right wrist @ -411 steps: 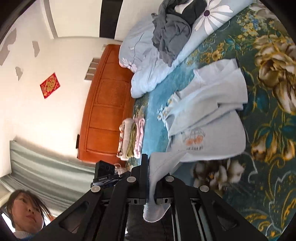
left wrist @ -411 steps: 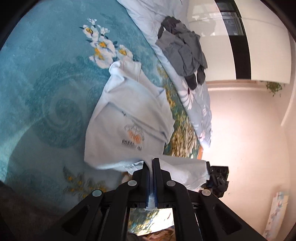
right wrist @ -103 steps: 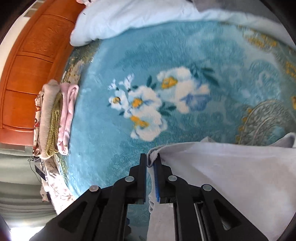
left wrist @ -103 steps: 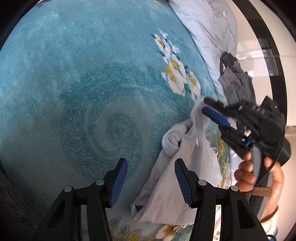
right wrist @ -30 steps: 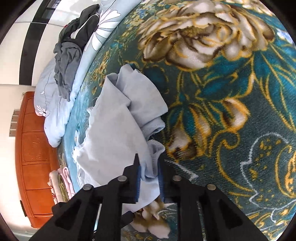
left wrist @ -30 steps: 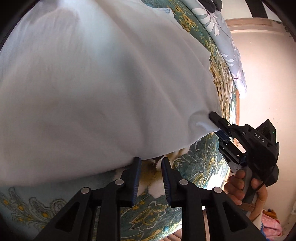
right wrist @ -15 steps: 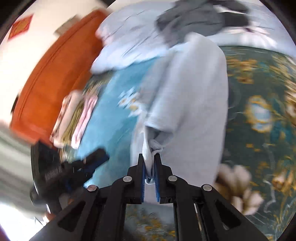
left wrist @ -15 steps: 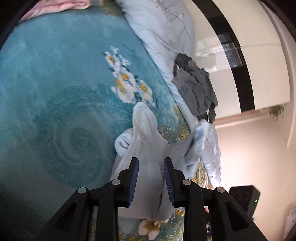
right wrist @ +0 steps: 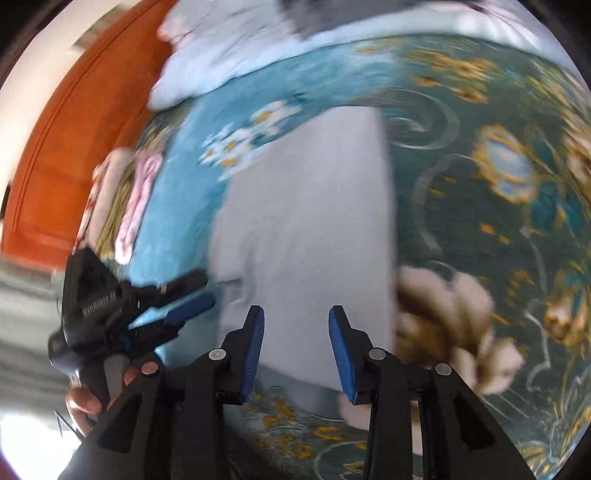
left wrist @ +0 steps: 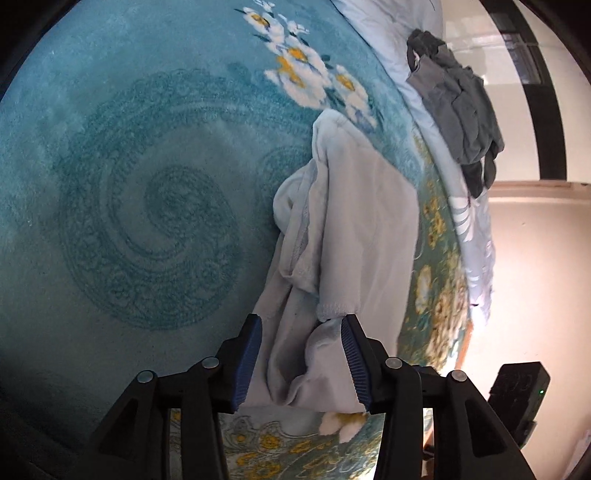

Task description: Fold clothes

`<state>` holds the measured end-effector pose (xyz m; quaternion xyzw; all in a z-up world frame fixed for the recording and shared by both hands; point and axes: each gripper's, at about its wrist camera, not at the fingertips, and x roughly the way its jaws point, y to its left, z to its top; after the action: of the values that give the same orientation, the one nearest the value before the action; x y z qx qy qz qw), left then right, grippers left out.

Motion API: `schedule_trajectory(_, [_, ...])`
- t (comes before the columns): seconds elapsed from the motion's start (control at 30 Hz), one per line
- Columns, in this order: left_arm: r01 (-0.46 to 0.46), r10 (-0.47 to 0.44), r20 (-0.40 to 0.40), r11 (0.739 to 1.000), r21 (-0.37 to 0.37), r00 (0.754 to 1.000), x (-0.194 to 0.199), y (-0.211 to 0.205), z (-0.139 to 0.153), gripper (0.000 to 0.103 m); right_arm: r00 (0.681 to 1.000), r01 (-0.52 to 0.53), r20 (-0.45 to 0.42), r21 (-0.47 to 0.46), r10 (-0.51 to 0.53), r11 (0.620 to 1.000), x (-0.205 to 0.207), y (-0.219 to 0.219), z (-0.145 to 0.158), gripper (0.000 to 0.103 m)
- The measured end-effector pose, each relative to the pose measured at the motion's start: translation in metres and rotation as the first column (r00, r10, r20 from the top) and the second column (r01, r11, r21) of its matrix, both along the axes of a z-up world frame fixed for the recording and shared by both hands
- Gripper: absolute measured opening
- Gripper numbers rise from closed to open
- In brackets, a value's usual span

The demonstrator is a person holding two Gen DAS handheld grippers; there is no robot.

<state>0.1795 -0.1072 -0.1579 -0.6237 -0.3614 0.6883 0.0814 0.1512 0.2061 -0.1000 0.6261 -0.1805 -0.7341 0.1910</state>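
Fingers of both grippers stand apart, and both pairs have just been opening. The left gripper has the crumpled near end of the pale blue garment lying loose between its blue-ribbed pads, with a gap on the left side; I cannot tell whether the right pad brushes the cloth. The right gripper holds nothing, and the garment's flat folded side shows beyond and between its fingers.

The right wrist view is smeared by motion, so the garment's edges, the bed's pattern and the folded pile are soft. In that view the left gripper also appears at the lower left, with part of the person's hand on its handle; the rest of the hand is cut off. A dark boxy device at the lower right of the left view is half hidden by the gripper's frame.

Everything lies on a bed covered by a teal blanket with swirls, white flowers and gold blossoms. A light blue duvet sits along the far side with a heap of grey clothes on it. An orange-brown wooden headboard stands at one end, and a stack of folded pink and beige items rests near it. Cream walls lie beyond.

The garment lies lengthwise across the blanket, bunched along its left edge.
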Motion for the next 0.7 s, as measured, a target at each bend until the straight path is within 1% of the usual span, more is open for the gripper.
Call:
schedule_trajectory(0.07, [0.075,-0.076,-0.002,0.992,-0.104,0.997,-0.003,0.015,0.003,0.049,0.997,0.071,0.034,-0.001,-0.071,0.997,0.002,0.018,-0.007,0.037])
schedule_trajectory(0.1, [0.104,-0.104,0.006,0.98,-0.169,0.995,-0.003,0.022,0.004,0.048,0.994,0.093,0.05,0.0,-0.092,0.996,0.003,0.026,-0.011,0.037])
schedule_trajectory(0.13, [0.103,-0.1,0.025,0.966,-0.239,0.995,-0.003,0.024,0.004,0.048,0.992,0.106,0.066,-0.001,-0.105,0.994,0.005,0.03,-0.015,0.037])
schedule_trajectory(0.17, [0.079,-0.07,0.039,0.954,-0.288,0.997,-0.002,0.022,0.003,0.047,0.99,0.114,0.082,-0.004,-0.113,0.993,0.007,0.034,-0.019,0.037])
schedule_trajectory(0.2, [0.045,-0.034,0.042,0.95,-0.31,0.999,-0.001,0.017,0.003,0.046,0.989,0.116,0.095,-0.009,-0.115,0.993,0.007,0.033,-0.022,0.037])
schedule_trajectory(0.23, [-0.01,0.017,0.024,0.964,-0.265,1.0,0.001,0.007,0.004,0.046,0.989,0.111,0.105,-0.017,-0.108,0.994,0.007,0.03,-0.026,0.037])
schedule_trajectory(0.27, [-0.068,0.069,-0.003,0.979,-0.192,0.998,0.004,-0.003,0.005,0.046,0.989,0.099,0.11,-0.023,-0.096,0.995,0.008,0.028,-0.029,0.037])
schedule_trajectory(0.3, [-0.123,0.121,-0.023,0.985,-0.12,0.992,0.008,-0.014,0.006,0.046,0.99,0.085,0.113,-0.028,-0.082,0.996,0.009,0.027,-0.032,0.039])
schedule_trajectory(0.33, [-0.169,0.167,-0.036,0.984,-0.059,0.985,0.011,-0.023,0.006,0.046,0.991,0.072,0.115,-0.03,-0.068,0.997,0.009,0.025,-0.035,0.048])
schedule_trajectory(0.37, [-0.205,0.204,-0.043,0.979,-0.006,0.978,0.015,-0.03,0.006,0.048,0.992,0.058,0.117,-0.031,-0.054,0.998,0.009,0.022,-0.039,0.051])
schedule_trajectory(0.43, [-0.24,0.245,-0.041,0.967,0.088,0.969,0.018,-0.037,0.003,0.049,0.991,0.046,0.128,-0.026,-0.043,0.999,0.008,0.019,-0.047,0.051])
schedule_trajectory(0.47, [-0.241,0.247,-0.037,0.963,0.121,0.968,0.018,-0.037,0.002,0.05,0.989,0.049,0.138,-0.027,-0.045,0.998,0.008,0.018,-0.051,0.051])
schedule_trajectory(0.5, [-0.238,0.245,-0.035,0.96,0.146,0.969,0.017,-0.036,0.0,0.057,0.988,0.055,0.149,-0.031,-0.05,0.998,0.007,0.017,-0.055,0.051])
schedule_trajectory(0.57, [-0.219,0.229,-0.046,0.962,0.161,0.972,0.007,-0.032,0.0,0.068,0.985,0.068,0.159,-0.043,-0.06,0.997,0.006,0.017,-0.059,0.051])
schedule_trajectory(0.6, [-0.211,0.223,-0.058,0.964,0.163,0.973,0.0,-0.031,0.001,0.071,0.986,0.068,0.158,-0.049,-0.06,0.996,0.006,0.018,-0.06,0.051])
schedule_trajectory(0.63, [-0.204,0.216,-0.061,0.966,0.158,0.975,-0.01,-0.03,0.001,0.073,0.986,0.065,0.155,-0.053,-0.056,0.997,0.006,0.018,-0.06,0.051])
schedule_trajectory(0.67, [-0.199,0.208,-0.054,0.969,0.146,0.977,-0.018,-0.029,-0.001,0.079,0.987,0.062,0.153,-0.054,-0.053,0.997,0.005,0.018,-0.059,0.051])
schedule_trajectory(0.7, [-0.193,0.201,-0.047,0.972,0.134,0.978,-0.026,-0.029,-0.003,0.082,0.987,0.06,0.152,-0.055,-0.051,0.997,0.005,0.018,-0.06,0.051])
